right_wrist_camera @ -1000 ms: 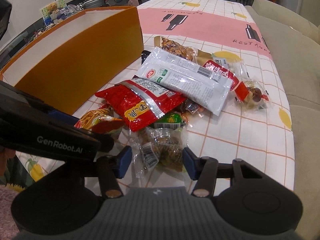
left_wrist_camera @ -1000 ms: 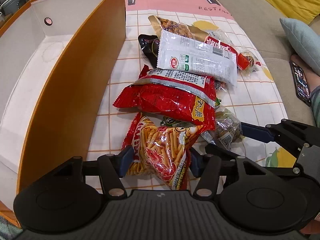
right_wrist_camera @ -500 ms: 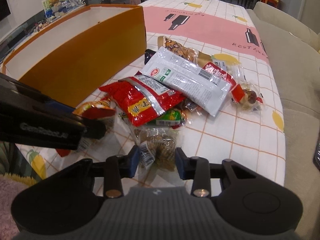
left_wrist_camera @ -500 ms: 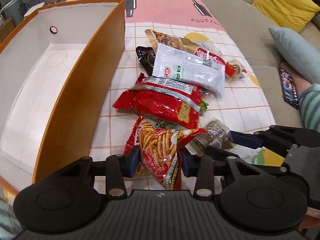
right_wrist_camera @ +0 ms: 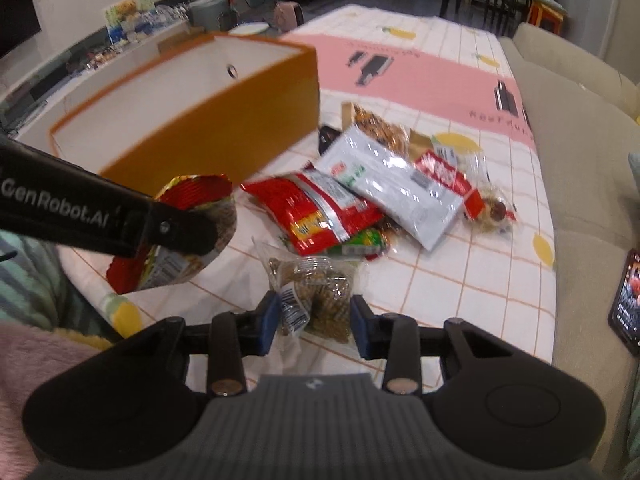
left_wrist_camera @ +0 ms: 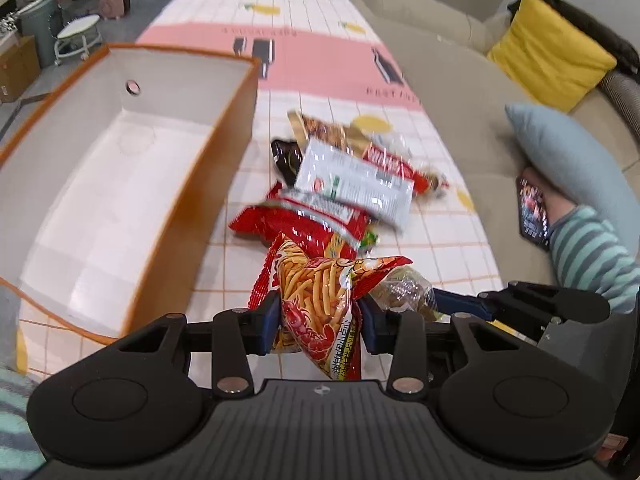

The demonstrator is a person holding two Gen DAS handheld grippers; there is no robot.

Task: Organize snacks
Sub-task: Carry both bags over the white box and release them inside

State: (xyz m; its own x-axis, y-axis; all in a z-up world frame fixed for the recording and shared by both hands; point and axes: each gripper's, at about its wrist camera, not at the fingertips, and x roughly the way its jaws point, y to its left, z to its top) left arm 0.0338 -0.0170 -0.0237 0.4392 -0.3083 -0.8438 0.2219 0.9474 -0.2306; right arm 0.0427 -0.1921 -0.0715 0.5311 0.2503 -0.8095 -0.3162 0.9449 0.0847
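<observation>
Since a second ago both grippers have lifted: the left gripper (left_wrist_camera: 318,318), clamped on the shrimp sticks (left_wrist_camera: 320,300), and the right gripper (right_wrist_camera: 312,320), pinching the clear packet (right_wrist_camera: 316,292), rise at lower centre, box (left_wrist_camera: 120,184) next, at left.

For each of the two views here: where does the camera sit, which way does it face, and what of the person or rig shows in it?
Left wrist: on the left gripper, facing along the table; fingers clamp a shrimp stick bag; right gripper and striped sleeve show.
Right wrist: on the right gripper, fingers around a clear snack packet; left gripper's arm shows.
Shared: orange box, snack pile.
</observation>
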